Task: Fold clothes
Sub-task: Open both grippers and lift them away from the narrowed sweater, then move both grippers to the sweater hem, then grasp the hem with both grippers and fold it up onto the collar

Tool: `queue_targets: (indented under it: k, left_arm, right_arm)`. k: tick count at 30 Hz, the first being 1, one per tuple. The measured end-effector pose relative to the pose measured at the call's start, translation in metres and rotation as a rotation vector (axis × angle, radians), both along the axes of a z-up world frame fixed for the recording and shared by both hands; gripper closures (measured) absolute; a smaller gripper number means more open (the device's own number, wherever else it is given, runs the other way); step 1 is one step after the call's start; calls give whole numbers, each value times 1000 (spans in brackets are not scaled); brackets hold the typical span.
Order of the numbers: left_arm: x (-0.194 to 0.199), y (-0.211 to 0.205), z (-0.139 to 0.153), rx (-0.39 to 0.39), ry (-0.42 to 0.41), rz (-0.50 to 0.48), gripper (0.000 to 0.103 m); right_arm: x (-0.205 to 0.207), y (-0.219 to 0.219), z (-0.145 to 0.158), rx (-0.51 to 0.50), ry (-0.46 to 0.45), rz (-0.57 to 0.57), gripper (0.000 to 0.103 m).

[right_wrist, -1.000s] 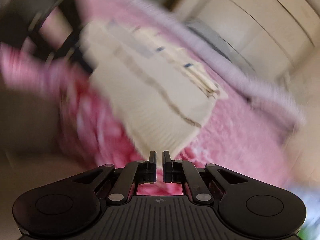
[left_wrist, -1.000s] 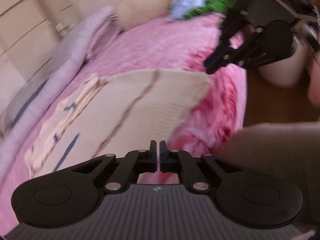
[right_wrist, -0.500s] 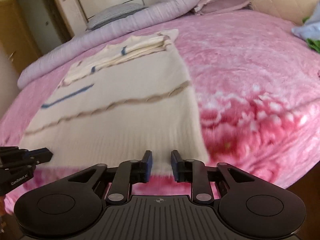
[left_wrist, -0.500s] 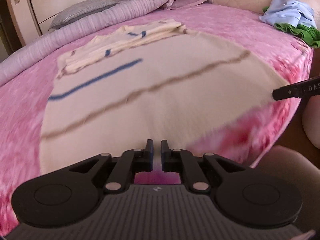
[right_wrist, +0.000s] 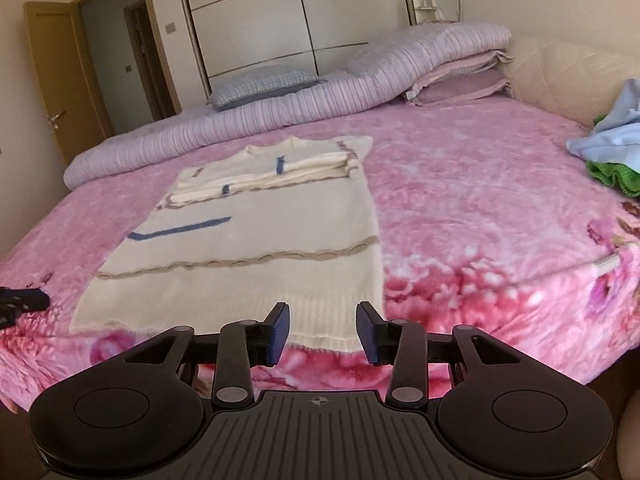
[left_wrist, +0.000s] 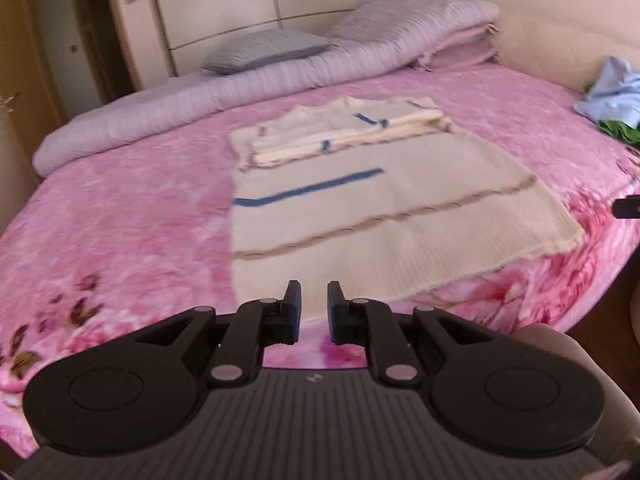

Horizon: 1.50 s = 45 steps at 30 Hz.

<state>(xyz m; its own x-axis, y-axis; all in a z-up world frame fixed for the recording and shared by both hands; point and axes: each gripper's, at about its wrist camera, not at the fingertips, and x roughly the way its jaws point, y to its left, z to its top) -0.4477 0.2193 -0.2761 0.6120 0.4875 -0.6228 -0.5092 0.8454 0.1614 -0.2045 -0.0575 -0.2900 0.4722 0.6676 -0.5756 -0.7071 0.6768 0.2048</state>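
Pink floral bedspread, cream striped sweater flat, no legible writing, left gripper and right gripper jaws just opening, empty.

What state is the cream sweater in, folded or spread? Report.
Partly folded: the cream sweater has its sleeves stacked across the chest, body flat on the pink blanket.

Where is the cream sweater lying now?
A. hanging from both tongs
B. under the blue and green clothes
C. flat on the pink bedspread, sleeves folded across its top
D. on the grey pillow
C: the cream sweater lies spread flat on the pink bedspread, its sleeves folded over the upper part, and neither tongs hold it.
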Motion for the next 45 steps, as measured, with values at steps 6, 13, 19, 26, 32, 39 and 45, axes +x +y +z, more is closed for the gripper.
queue_targets:
  k: [6, 13, 19, 26, 32, 39, 45]
  left_arm:
    - [-6, 9, 9, 4, 14, 75, 90]
    - [8, 34, 7, -18, 6, 32, 88]
    - [17, 69, -10, -81, -6, 54, 88]
    - [0, 141, -34, -367, -75, 132, 87]
    - [-11, 180, -58, -636, -199, 222, 80]
    - [-8, 200, -89, -788, -255, 346, 76]
    - [2, 201, -103, -851, -263, 319, 76]
  right_arm:
    - [-11, 7, 22, -50, -30, 18, 62]
    - [-14, 29, 26, -50, -8, -32, 62]
    - [0, 55, 22, -136, 3, -35, 62]
    - [53, 51, 6, -95, 134, -82, 62]
    - [113, 8, -29, 96, 388, -175, 62]
    - [158, -5, -73, 225, 631, -140, 62]
    - [178, -7, -90, 307, 718, -94, 62]
